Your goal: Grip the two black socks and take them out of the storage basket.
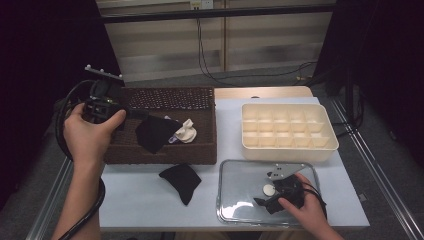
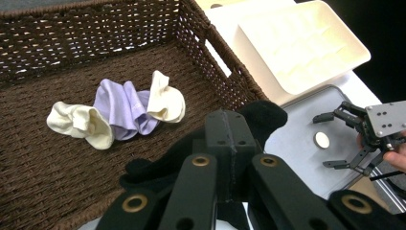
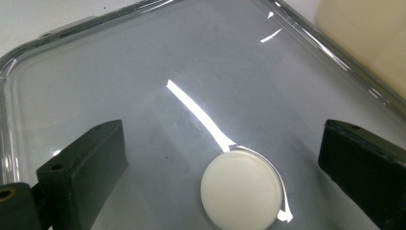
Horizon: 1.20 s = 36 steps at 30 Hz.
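On the pale table (image 1: 150,200), our left gripper (image 2: 225,143) is clamped on a black sock (image 1: 154,132) hanging point-down over the basket (image 1: 165,155), frame left; our right gripper (image 1: 264,196) gapes over the clear lid (image 1: 235,210).

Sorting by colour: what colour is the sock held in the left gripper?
Black; the sock shows best in the left gripper view.

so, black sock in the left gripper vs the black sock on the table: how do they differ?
The held black sock hangs from the shut left gripper over the wicker basket; the loose black sock lies flat on the table, in front of the basket, untouched. The held one drapes longer; the loose one is bunched to a point. Both are plain black.
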{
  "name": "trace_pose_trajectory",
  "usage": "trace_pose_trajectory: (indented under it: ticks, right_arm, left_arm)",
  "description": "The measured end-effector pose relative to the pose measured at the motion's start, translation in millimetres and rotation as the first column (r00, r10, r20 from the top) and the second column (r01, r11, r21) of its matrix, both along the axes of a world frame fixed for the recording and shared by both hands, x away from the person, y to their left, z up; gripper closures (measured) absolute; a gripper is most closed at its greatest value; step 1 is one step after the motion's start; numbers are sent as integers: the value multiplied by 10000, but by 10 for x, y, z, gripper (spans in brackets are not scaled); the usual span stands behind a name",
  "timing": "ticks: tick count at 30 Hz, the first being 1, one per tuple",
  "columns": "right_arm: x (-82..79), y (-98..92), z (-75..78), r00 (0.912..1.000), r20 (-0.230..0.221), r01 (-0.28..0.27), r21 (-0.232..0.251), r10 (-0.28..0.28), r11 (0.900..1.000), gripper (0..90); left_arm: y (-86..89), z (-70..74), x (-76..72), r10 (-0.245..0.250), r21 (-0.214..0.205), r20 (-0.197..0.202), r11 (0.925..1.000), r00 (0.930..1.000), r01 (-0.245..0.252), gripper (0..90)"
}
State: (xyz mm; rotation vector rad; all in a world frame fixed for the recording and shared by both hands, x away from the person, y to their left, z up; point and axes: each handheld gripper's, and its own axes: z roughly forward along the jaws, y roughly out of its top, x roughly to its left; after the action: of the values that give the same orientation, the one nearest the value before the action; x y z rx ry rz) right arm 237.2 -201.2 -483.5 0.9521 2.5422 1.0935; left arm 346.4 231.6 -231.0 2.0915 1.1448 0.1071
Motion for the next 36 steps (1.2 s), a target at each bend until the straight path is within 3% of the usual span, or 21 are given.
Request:
trace_pose_trajectory:
  ticks: [11, 18, 22, 24, 25, 27, 29, 31, 36]
  right_arm:
    - [-1, 0, -1, 10000, 9, 2, 3, -2, 10000, 21]
    - [-1, -1, -1, 10000, 9, 3, 5, -3, 10000, 21]
    - [0, -2, -1, 10000, 20, -9, 3, 9, 10000, 21]
    - [0, -2, -1, 10000, 16, -9, 5, 9, 10000, 21]
    - [0, -2, -1, 10000, 19, -9, 5, 9, 10000, 21]
    - [-3, -1, 0, 10000, -24, 8, 7, -8, 10000, 21]
    - [-1, -5, -1, 10000, -11, -63, -35, 63, 10000, 21]
    - [-1, -5, -1, 10000, -12, -63, -34, 63, 10000, 21]
    - [-1, -5, -1, 10000, -16, -66, -29, 66, 10000, 21]
  left_arm:
    - [-50, -100, -117, -157, 33, -46, 9999, 9999, 157, 900]
    - [-135, -212, -165, -536, -64, -161, 9985, 9984, 535, 900]
    - [-165, -297, -170, -601, -65, 4, 9982, 9982, 601, 888]
    - [-176, -337, -161, -517, 40, 227, 9987, 9984, 516, 784]
    - [-178, -355, -154, -383, -23, 183, 9993, 9991, 384, 704]
    - [-196, -407, -141, -403, -84, 133, 9991, 9991, 404, 633]
    - [-208, -460, -125, -454, 204, 294, 9988, 9985, 448, 506]
    - [-221, -516, -122, -504, 142, 245, 9986, 9984, 501, 507]
    - [-234, -622, -116, -459, 252, 408, 9987, 9981, 449, 406]
